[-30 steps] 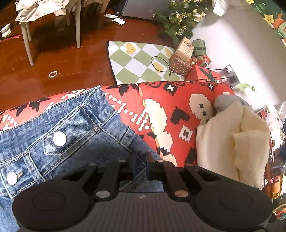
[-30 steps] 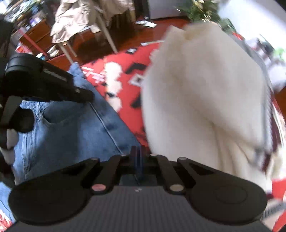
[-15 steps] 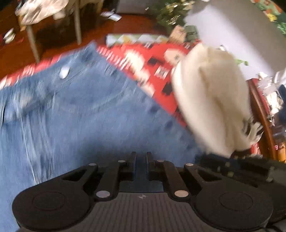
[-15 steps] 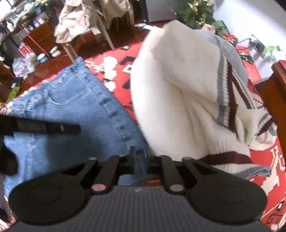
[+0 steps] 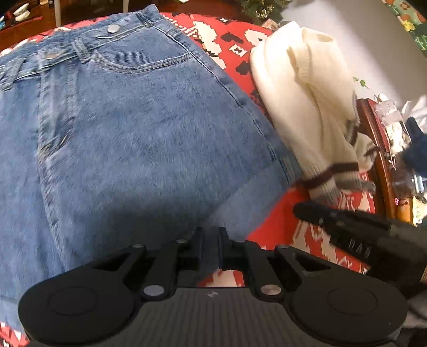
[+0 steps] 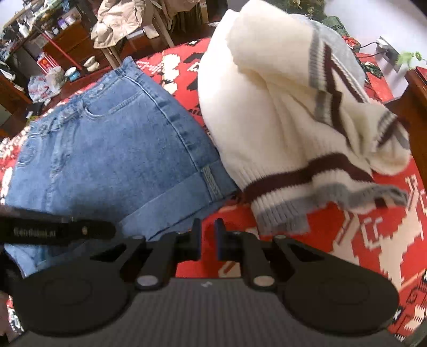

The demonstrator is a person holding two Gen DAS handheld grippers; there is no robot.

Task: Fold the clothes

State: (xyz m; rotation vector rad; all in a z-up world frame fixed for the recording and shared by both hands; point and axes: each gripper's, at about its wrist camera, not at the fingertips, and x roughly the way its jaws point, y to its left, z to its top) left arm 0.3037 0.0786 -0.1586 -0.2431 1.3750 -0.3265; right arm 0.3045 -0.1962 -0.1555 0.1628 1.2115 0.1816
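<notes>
— Red patterned cloth (image 6: pixel 373 240) covered the whole work surface. What did your claws have?

— Nearest me, my left gripper (image 5: pixel 210 247) was pinched nearly closed on the lower edge of the jeans (image 5: pixel 133 133), so I judged I was carrying that fold into place. My right gripper (image 6: pixel 207 240) stood slightly parted with only red cloth showing in the gap; it held nothing.

— And the clothes?

— Beyond my fingers the jeans lay flat, hem doubled over, waistband at the far edge. Just beside them, touching at the hem corner, the cream sweater (image 6: pixel 280 106) sat heaped, probably waiting its turn. Farther off stood a chair (image 6: pixel 120 24) draped with a coat.
</notes>
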